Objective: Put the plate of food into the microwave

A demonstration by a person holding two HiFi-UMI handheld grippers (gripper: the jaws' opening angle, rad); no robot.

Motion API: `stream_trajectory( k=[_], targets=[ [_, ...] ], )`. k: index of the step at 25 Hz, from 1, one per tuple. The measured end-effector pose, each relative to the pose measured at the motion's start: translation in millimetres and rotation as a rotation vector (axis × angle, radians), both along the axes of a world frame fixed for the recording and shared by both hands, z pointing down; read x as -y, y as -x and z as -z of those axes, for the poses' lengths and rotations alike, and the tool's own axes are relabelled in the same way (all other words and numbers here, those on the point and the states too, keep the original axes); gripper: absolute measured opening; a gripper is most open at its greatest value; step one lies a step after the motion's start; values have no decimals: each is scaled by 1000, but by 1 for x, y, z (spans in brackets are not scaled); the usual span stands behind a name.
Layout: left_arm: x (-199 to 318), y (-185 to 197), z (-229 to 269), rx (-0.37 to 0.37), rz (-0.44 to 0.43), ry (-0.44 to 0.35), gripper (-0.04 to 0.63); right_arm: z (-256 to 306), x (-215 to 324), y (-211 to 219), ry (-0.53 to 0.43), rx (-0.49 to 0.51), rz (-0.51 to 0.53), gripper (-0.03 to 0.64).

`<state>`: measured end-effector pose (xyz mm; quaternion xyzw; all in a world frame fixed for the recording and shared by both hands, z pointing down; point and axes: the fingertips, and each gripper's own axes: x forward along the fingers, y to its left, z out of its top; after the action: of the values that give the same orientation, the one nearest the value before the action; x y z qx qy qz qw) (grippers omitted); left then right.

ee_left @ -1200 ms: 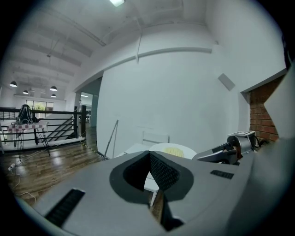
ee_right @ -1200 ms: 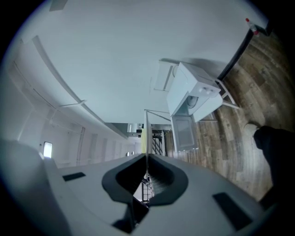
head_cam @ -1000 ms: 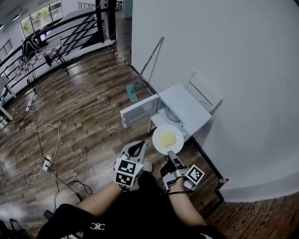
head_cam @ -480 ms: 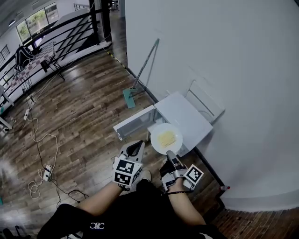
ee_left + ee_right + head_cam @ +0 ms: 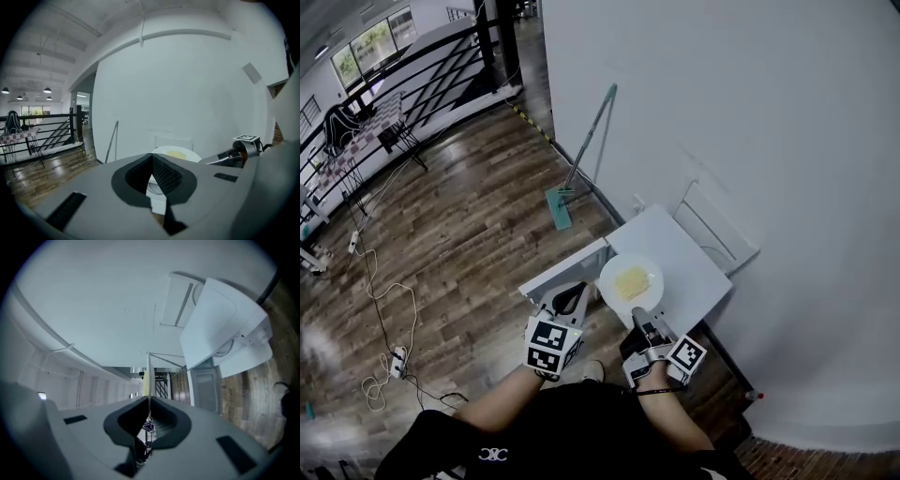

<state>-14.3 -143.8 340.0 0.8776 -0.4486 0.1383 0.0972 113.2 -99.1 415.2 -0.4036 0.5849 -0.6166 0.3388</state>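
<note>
The right gripper (image 5: 639, 314) pinches only the rim of the plate (image 5: 613, 290), held over the microwave (image 5: 684, 267) — any tilt could slide the food (image 5: 633, 281) off. The left gripper (image 5: 573, 302) hangs beside the open door (image 5: 558, 274), jaws pressed together and empty.

The plate (image 5: 619, 267) is white and round, with a flat pale-yellow portion of food (image 5: 633, 281) at its middle. It hangs level in the air, its near rim pinched in the closed jaws of the right gripper (image 5: 639, 314), whose view shows it edge-on as a thin line. From above it overlaps the front left corner of the microwave (image 5: 680, 267), a plain white box set low against the white wall. The microwave's door (image 5: 561, 269) stands swung open to the left, just beside the plate.
</note>
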Motion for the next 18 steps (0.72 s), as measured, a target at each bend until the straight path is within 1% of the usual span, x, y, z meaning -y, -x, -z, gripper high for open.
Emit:
stream_trajectory(
  k=[4,8,10,14,18],
  targets=[
    [25,-3,-8,10,4,19,-2,-5,20,-5,-9,-17,10,23],
    [44,-11,-20,23,-9,35,-2,-16,29,-12,-5,2,12,23],
    [47,-17,-20,12,-41,44,-2,-16,28,-13,-12,-6,9,23],
    [46,-22,-22,2,-103,52,-2,-20,19,-12,-6,-58,-8,23],
    [49,-26,-30,8,-195,61,-2,-29,14,-8,11,-69,-66,23]
  ],
)
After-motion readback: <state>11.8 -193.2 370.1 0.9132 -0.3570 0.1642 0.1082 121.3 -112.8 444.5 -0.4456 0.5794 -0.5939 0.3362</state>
